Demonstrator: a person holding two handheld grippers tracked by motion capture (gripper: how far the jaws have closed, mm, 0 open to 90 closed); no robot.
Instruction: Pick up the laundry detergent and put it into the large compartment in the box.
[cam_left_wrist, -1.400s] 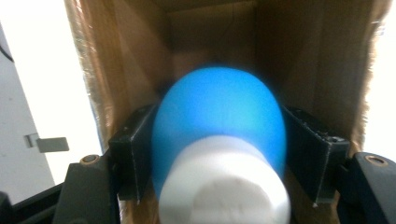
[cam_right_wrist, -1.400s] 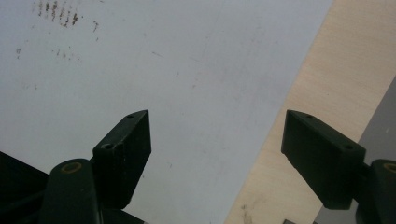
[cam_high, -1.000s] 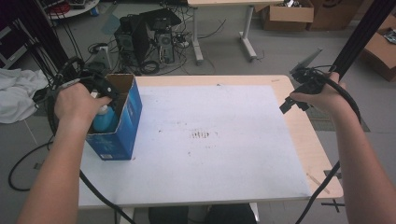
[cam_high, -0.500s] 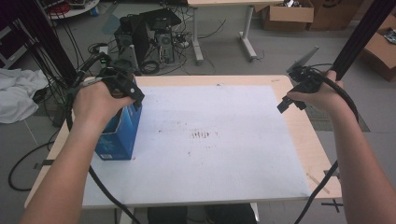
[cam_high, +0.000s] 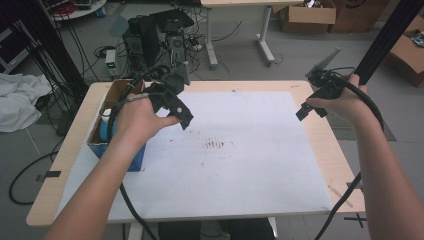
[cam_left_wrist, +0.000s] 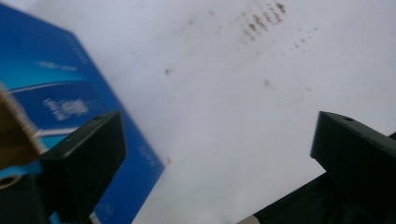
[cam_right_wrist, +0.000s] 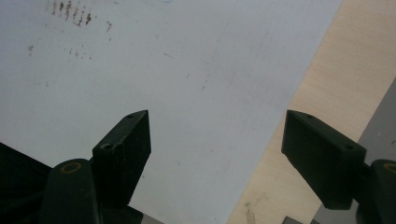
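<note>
The blue box (cam_high: 120, 150) stands at the counter's (cam_high: 65, 165) nine-o'clock edge, its top open. The person's left forearm covers much of its near side, and what lies inside is hard to make out: a pale blue and white object (cam_high: 105, 127) shows at the opening, too small to identify. In the left gripper view the box (cam_left_wrist: 56, 98) is cut off at the nine-o'clock border and blurred, its print unreadable.

The left tool (cam_high: 182, 117) hangs over the white mat (cam_high: 240, 165), at about three o'clock from the box and clear of it. Its jaws stand wide apart with nothing between them; they have just been opening. In its own view (cam_left_wrist: 215, 158) the box lies just past the nine-o'clock jaw.

A second ago this tool was down at the box opening; it has since come away toward the mat's centre.

The right tool (cam_high: 312, 107) hovers at the mat's three-o'clock edge, well apart from the box, jaws spread wide and empty, as before (cam_right_wrist: 217, 140).
</note>
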